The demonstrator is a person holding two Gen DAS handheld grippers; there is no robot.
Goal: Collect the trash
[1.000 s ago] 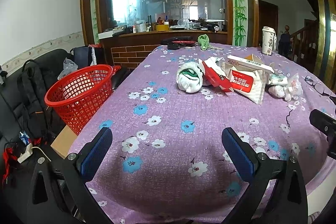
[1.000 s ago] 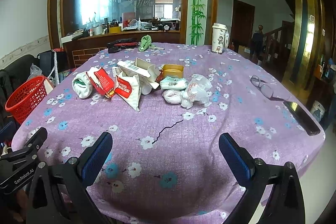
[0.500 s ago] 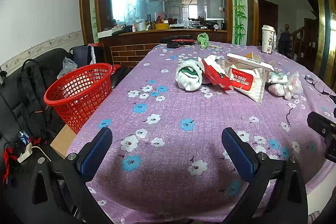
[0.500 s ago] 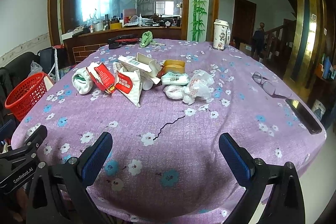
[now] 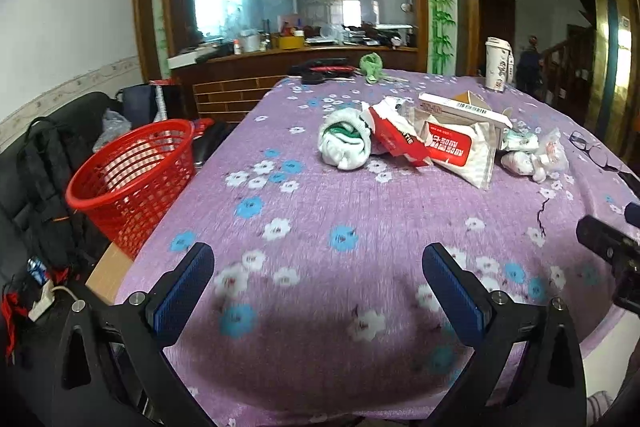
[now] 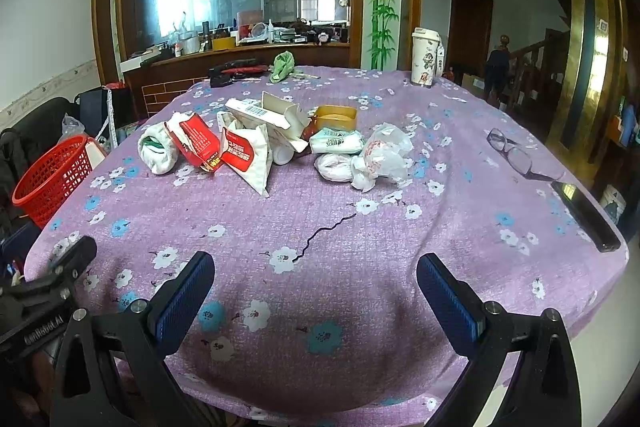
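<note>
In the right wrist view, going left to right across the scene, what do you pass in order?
Red basket → white and green bundle → red and white wipes pack → crumpled white plastic bag → eyeglasses → black phone at the table's right edge.

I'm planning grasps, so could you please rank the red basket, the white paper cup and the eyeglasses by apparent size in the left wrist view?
1. red basket, clearly largest, though also nearest the camera.
2. white paper cup.
3. eyeglasses, about the cup's size, so this order is unsure.
</note>
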